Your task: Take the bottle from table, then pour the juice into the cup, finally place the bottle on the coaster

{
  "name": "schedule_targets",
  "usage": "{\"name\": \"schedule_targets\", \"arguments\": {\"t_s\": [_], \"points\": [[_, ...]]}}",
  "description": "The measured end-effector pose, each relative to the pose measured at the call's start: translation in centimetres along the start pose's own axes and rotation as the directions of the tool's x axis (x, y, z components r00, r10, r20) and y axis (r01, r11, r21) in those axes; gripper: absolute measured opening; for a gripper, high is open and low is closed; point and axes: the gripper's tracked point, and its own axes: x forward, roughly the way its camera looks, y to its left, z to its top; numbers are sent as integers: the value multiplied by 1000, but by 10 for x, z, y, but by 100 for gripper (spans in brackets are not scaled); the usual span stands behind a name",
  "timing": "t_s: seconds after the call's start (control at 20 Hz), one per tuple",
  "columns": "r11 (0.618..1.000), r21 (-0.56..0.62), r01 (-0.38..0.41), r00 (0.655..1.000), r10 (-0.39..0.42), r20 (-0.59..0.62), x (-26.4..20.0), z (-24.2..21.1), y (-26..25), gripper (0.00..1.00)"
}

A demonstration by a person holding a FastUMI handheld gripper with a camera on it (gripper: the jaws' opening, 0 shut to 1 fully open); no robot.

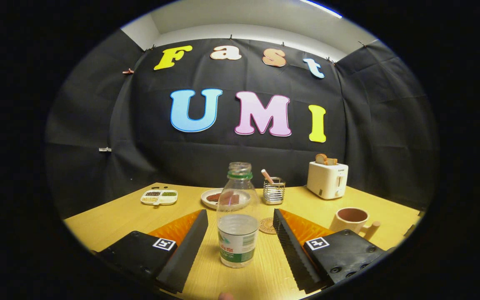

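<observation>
The clear plastic bottle (238, 216) stands upright and uncapped on the table, green neck ring and green-red label, holding a low level of clear liquid. The round cork coaster (268, 225) lies flat just behind it at 1 o'clock; the beige cup (352, 220) stands upright at 2 o'clock, well apart

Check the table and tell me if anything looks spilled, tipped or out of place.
Nothing stands out. The bottle stands upright and uncapped between the open jaws of the gripper, neither touching it. The cup sits upright, the coaster lies flat behind the bottle, and the table looks dry.
</observation>
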Motion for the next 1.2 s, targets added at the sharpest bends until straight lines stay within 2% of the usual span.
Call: {"name": "schedule_targets", "arguments": {"t_s": [0.25,0.35,0.4,0.45,0.6,0.7,0.9,1.2], "points": [[999,14,33,999,-32,-13,24,-26,-5,97],[999,31,17,1000,-17,-20,32,-33,-2,96],[999,34,9,1000,-8,-29,32,-37,1,91],[999,35,12,1000,-11,-14,36,-35,0,80],[997,72,29,998,-25,-53,38,-30,-5,76],[989,145,40,998,-32,-56,37,-14,-11,76],[926,368,88,995,-64,-77,32,14,-27,75],[760,636,134,991,-84,-109,22,27,-57,76]]}}
